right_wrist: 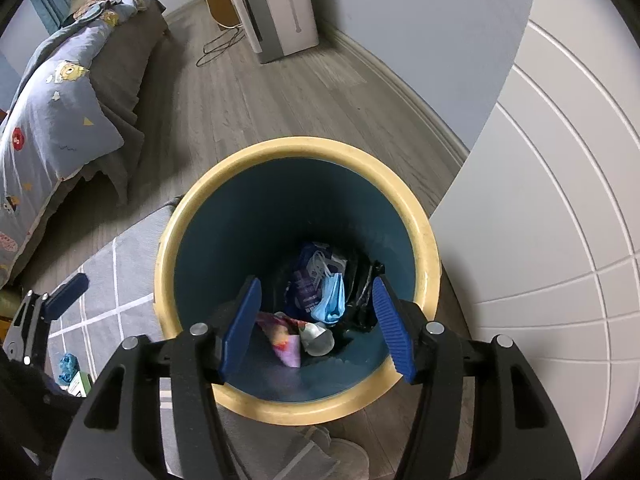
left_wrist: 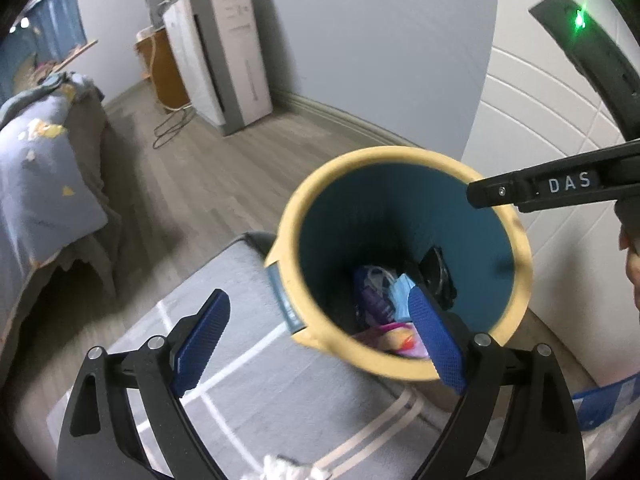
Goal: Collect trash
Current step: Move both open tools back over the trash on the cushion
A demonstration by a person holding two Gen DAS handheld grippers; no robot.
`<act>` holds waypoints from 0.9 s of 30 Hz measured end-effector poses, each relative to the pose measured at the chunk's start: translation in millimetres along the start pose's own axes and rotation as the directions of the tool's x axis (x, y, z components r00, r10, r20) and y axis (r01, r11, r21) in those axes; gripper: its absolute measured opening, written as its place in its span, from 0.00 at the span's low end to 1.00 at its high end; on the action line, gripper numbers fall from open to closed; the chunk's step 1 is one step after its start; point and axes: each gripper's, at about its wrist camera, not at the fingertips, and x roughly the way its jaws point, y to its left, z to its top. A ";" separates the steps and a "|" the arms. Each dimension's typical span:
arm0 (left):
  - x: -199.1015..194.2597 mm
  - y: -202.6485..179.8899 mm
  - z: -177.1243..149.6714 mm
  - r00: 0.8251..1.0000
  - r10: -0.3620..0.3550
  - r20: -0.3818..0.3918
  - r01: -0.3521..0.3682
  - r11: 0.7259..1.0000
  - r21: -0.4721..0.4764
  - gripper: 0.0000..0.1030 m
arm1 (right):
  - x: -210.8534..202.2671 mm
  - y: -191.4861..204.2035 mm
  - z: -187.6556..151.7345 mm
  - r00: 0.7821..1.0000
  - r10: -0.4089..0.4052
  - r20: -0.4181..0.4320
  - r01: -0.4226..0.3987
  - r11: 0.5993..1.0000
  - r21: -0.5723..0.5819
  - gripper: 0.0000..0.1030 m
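A round trash bin (right_wrist: 420, 240) with a cream rim and teal inside stands on the floor; it also shows in the left wrist view (left_wrist: 400, 160). Inside lie a blue face mask (right_wrist: 330, 300), a purple packet (right_wrist: 304, 280), a pink wrapper (right_wrist: 286, 338), a silver foil piece (right_wrist: 318, 338) and a black bag (right_wrist: 362, 292). My right gripper (right_wrist: 318, 326) is open and empty, right above the bin's mouth. My left gripper (left_wrist: 320, 340) is open and empty, over the bin's near-left rim. The right gripper's finger (left_wrist: 552, 190) shows at the right in the left wrist view.
A grey rug with white lines (right_wrist: 120, 280) lies under the bin's left side. A bed with blue bedding (right_wrist: 52, 120) is on the left. A white cabinet (right_wrist: 560, 220) stands close on the right. A white appliance (right_wrist: 280, 8) and a cable (right_wrist: 220, 46) are at the back.
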 end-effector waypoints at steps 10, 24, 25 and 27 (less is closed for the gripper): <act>-108.0 58.7 -34.8 0.994 0.090 0.057 -0.079 0.983 -0.167 0.94 | -48.1 53.2 -14.2 0.996 0.038 0.087 -0.032 0.997 -0.070 0.95; -218.3 163.6 -148.1 0.955 0.294 -0.046 -0.282 0.843 -0.458 0.95 | -74.2 156.4 -88.8 0.985 0.166 0.043 -0.155 0.970 -0.187 0.95; -220.4 169.0 -154.8 0.954 0.296 -0.053 -0.286 0.837 -0.465 0.95 | -72.4 164.3 -94.1 0.986 0.164 0.031 -0.155 0.969 -0.193 0.95; -221.7 176.6 -168.5 0.948 0.308 -0.078 -0.308 0.827 -0.471 0.95 | -69.2 179.8 -103.0 0.988 0.151 0.017 -0.143 0.966 -0.214 0.95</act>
